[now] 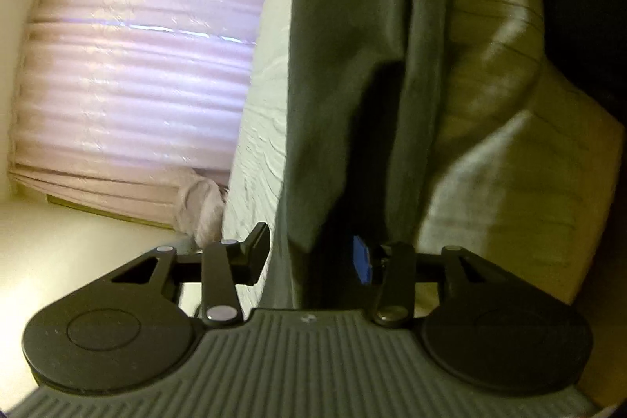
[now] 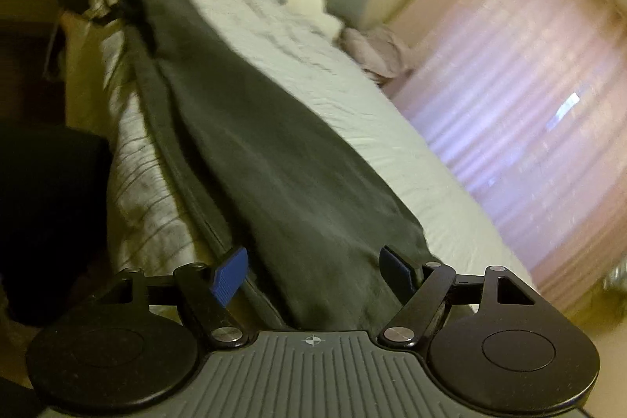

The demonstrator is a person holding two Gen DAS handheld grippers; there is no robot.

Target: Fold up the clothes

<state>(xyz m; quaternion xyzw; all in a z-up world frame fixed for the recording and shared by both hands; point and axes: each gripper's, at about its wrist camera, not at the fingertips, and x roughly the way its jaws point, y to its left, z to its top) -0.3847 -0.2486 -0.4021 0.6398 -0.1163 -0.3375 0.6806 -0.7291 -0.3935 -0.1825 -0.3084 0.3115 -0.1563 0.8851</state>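
Dark garment [image 2: 274, 151] lies stretched lengthwise along the bed [image 2: 352, 96], close to its near long edge, over a striped sheet [image 2: 149, 151]. Left tool [image 1: 309, 257] jaws apart with cloth between them, pads not pressing; right tool [image 2: 313, 273] jaws wide apart straddling the other end, nothing clamped. Risk: a closing pinch grabs the bedding under the garment, or only one layer, so the fold goes crooked or the garment slides off the bed edge.

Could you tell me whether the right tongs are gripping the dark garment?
Apart: the right wrist view shows the right tongs spread wide, the dark garment lying between them unpinched.
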